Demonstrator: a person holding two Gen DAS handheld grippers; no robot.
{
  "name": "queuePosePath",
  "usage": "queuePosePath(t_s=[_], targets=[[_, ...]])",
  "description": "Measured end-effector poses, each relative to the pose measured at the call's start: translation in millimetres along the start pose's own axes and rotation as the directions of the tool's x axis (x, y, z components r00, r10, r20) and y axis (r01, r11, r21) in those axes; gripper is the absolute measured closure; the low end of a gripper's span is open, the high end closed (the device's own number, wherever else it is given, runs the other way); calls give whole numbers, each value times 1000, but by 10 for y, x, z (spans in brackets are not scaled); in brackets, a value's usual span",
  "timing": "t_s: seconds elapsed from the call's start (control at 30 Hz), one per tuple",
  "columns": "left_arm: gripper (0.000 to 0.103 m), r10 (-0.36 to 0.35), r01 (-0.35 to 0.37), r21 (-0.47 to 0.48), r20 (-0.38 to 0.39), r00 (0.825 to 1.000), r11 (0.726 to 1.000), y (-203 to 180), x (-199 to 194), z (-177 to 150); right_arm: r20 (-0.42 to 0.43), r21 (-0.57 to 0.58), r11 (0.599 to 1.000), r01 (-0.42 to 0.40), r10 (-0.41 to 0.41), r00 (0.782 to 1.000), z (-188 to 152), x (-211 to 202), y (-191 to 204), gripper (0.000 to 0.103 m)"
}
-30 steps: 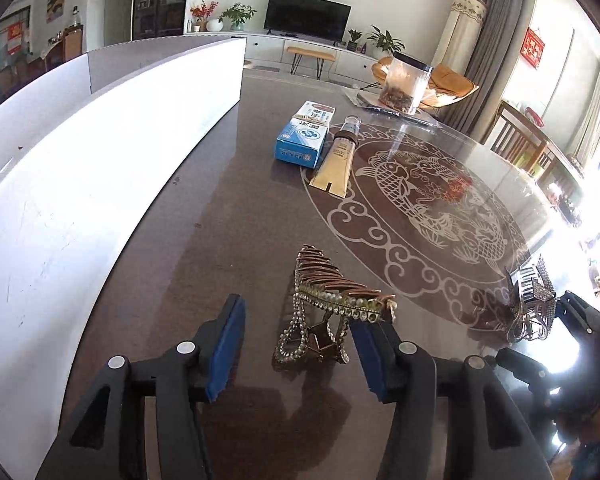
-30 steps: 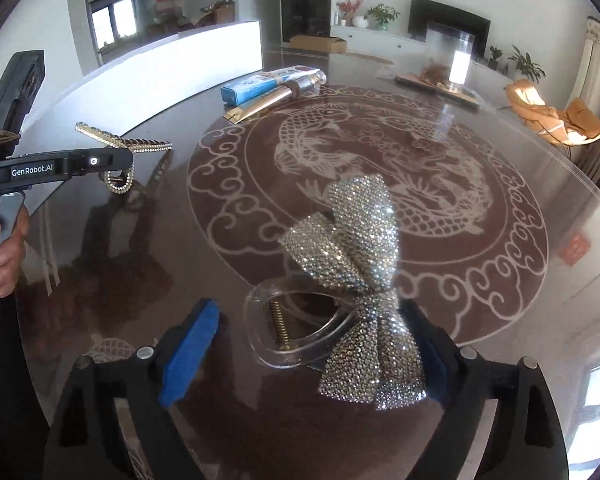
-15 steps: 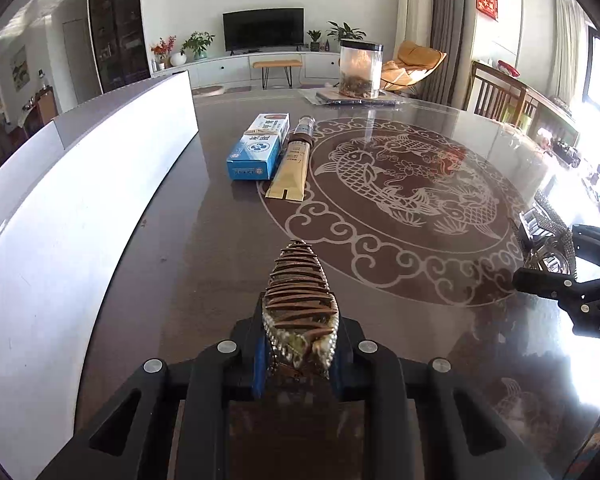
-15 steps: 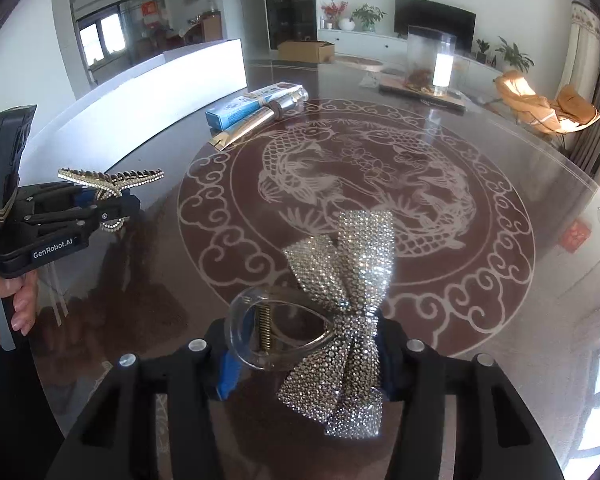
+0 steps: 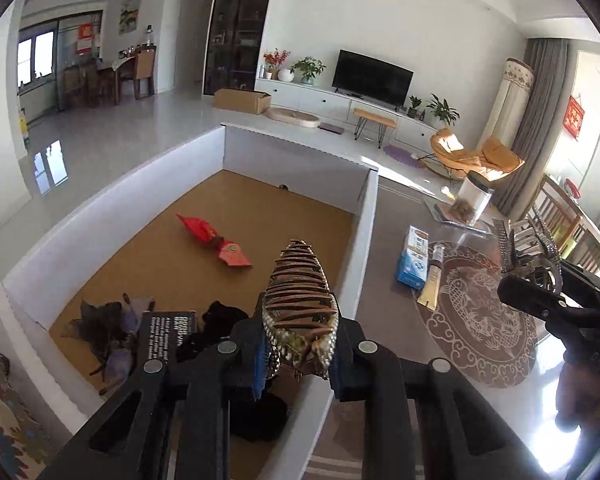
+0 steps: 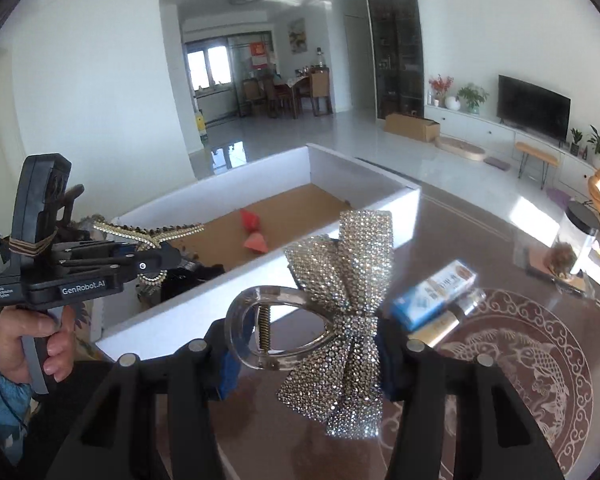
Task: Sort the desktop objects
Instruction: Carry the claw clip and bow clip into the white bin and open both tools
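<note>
With a red item (image 5: 212, 240) and dark items (image 5: 108, 328) already in the box (image 5: 364, 216), the left gripper (image 5: 300, 354) and right gripper (image 6: 306, 354) carry 2 clamped clips, bronze (image 5: 300, 300) over it, bow (image 6: 340, 292) nearby, while carton (image 5: 414, 260) and tube (image 5: 432, 280) await on the worktop (image 5: 384, 300).

A sunlit living room behind the table

A black television (image 5: 374, 77) stands on a long white cabinet (image 5: 340, 105), with potted plants (image 5: 309, 68) and red flowers (image 5: 275, 58) beside it. A cardboard carton (image 5: 242, 101) sits on the glossy floor, an orange lounge chair (image 5: 474, 157) stands near grey curtains (image 5: 538, 120), and a wooden dining set (image 6: 290, 92) fills the far room.
</note>
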State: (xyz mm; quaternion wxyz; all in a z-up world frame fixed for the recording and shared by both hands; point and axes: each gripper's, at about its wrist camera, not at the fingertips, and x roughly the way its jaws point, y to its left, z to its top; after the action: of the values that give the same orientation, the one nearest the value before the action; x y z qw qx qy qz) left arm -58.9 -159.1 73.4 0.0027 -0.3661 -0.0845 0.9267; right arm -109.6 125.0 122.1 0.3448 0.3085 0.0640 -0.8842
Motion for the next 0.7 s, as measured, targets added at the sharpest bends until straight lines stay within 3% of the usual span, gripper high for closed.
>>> queuePosePath(t_s=[0.07,0.17,0.33,0.37,0.4,0.47,0.53,0.63,0.7], targets=[[80,77,-78,-28,-35,996,997,340,132,131,12,-63,996,-55,56,998,289,297,344,50],[80,168,-172,-29,-114,979,985,691,394,194,-38,-119,987,-105,101,994,564,880,743,50],[77,236,-250,-32,-236,943,968,910,767,105,-195,-114,986,-118,94,976,556,1791,1007,49],[72,261,-277,-27,-265,928,960,920,806,94,-228,-94,988,-122,97,969,514,1927,1004,46],[66,278,-295,-22,-270,922,955,922,819,101,-255,-74,990,-122,100,962,478,2025,994,35],[28,298,-311,-22,-234,926,950,907,755,124,-278,-34,994,-108,95,956,423,2099,948,24],[15,320,-327,-15,-175,931,945,876,652,114,-246,7,992,-126,124,961,390,1983,874,24],[14,357,-356,22,-109,928,934,737,551,54,-155,0,992,-127,126,980,344,1584,788,18],[14,357,-355,39,-52,933,934,570,436,-1,-81,-11,993,-114,113,990,242,1251,656,8]])
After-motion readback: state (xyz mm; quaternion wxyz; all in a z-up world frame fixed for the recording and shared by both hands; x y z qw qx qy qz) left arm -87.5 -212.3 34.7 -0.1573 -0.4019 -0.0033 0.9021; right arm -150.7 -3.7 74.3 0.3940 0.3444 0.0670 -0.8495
